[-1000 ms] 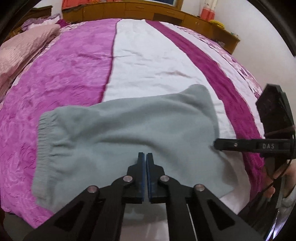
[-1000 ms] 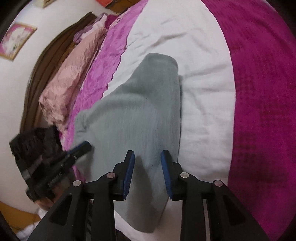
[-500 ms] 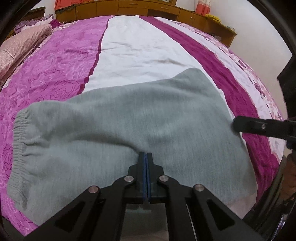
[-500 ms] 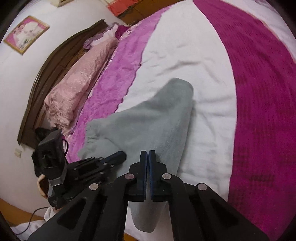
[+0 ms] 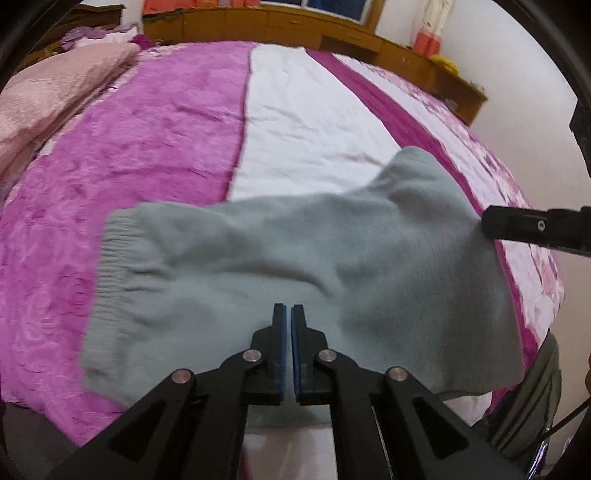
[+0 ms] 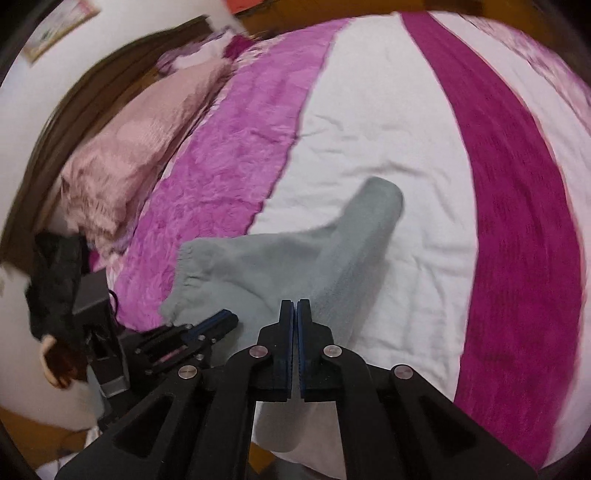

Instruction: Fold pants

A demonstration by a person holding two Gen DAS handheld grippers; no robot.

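The grey-green pants [image 5: 295,266] lie across the near edge of the bed, elastic waistband [image 5: 107,266] to the left, legs to the right. They also show in the right wrist view [image 6: 295,266]. My left gripper [image 5: 288,314] is shut on the pants' near edge, cloth pinched between the blue pads. My right gripper [image 6: 296,308] is shut on the pants' leg-side edge and holds it raised off the bed. Each gripper shows in the other's view: the right one [image 5: 517,225] and the left one [image 6: 207,328].
The bed cover [image 5: 166,122] has pink, white and magenta stripes. A pink pillow [image 6: 125,158] lies by the dark headboard [image 6: 74,107]. A wooden cabinet [image 5: 295,22] runs along the far wall. The bed's near edge is just below my grippers.
The right gripper closed on the pants' edge and lifted it. The pants have bunched up and shifted over the bed, and both views have tilted upward.
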